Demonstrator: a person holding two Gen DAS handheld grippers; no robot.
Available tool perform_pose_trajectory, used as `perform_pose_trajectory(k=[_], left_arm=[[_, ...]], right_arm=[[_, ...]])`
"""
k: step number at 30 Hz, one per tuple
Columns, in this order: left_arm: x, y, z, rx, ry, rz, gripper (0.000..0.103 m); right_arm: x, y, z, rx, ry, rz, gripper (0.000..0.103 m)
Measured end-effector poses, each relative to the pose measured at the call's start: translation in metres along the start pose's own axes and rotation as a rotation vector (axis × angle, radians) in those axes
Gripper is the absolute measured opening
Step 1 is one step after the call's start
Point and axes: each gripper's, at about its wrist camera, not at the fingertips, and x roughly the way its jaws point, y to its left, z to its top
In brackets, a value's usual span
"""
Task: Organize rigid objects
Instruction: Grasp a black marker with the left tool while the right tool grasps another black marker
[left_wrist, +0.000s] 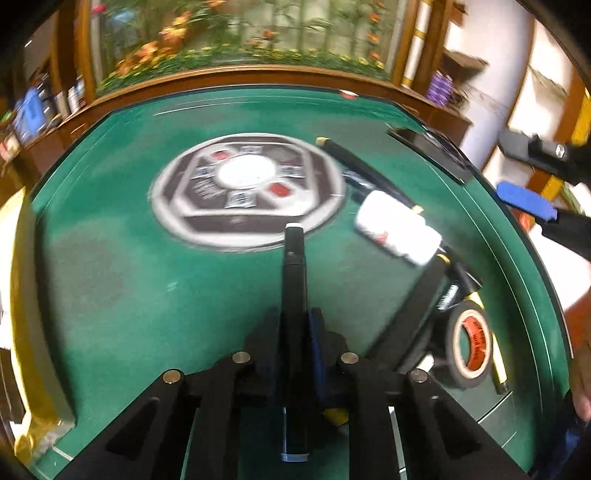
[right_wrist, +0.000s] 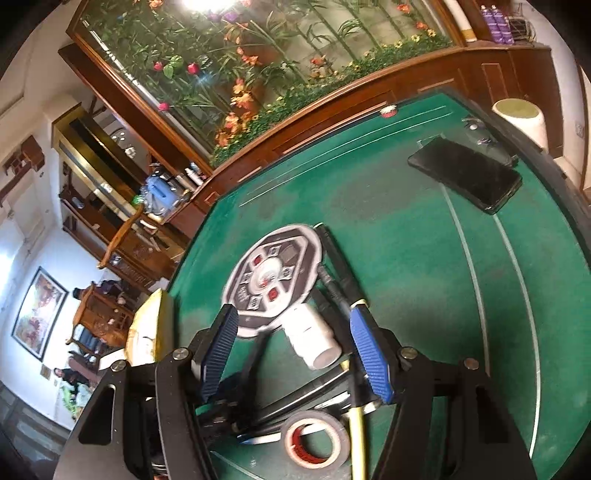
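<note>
My left gripper (left_wrist: 294, 321) is shut on a black marker (left_wrist: 293, 280) that runs along its fingers, white-ringed tip forward, above the green table (left_wrist: 122, 266). To its right lie a white tube (left_wrist: 399, 225), long black pens (left_wrist: 354, 162) and a tape roll (left_wrist: 469, 343) with a red core. My right gripper (right_wrist: 293, 354) stands open, and its blue pads (right_wrist: 218, 354) flank the near end of the white tube (right_wrist: 314, 336) without touching it. The tape roll (right_wrist: 314, 439) and a yellow pen (right_wrist: 356, 435) lie just below that gripper.
A round printed panel (right_wrist: 273, 280) sits in the table's middle, with black pens (right_wrist: 340, 266) along its right side. A black phone (right_wrist: 465, 177) lies near the far right rim. A yellow-white object (right_wrist: 147, 332) stands at the left edge. Wooden cabinets and a flower mural are behind.
</note>
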Motion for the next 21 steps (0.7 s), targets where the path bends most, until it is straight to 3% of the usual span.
perform_pose_trajectory(k=[4, 6, 8, 11, 13, 18, 21], left_arm=[[-0.010, 0.023, -0.013, -0.041, -0.035, 0.009, 0.014], [-0.009, 0.024, -0.015, -0.021, -0.050, 0.016, 0.015], [-0.008, 0.021, -0.015, -0.002, -0.056, 0.035, 0.015], [-0.008, 0.026, -0.014, -0.017, -0.057, 0.015, 0.015], [-0.008, 0.028, -0.013, -0.027, -0.057, 0.003, 0.015], [-0.006, 0.021, -0.013, -0.001, -0.056, 0.036, 0.015], [-0.005, 0.020, -0.012, 0.005, -0.055, 0.043, 0.015]], right_arm=[[0.009, -0.006, 0.010, -0.033, 0.000, -0.103, 0.062], [0.022, -0.009, 0.016, -0.047, 0.029, -0.139, 0.051], [0.039, -0.010, 0.023, -0.066, 0.085, -0.145, 0.033], [0.069, -0.005, 0.035, -0.133, 0.135, -0.211, 0.032], [0.081, -0.002, 0.041, -0.149, 0.144, -0.210, 0.032], [0.112, 0.000, 0.049, -0.166, 0.184, -0.222, 0.032], [0.128, 0.001, 0.045, -0.207, 0.204, -0.274, 0.032]])
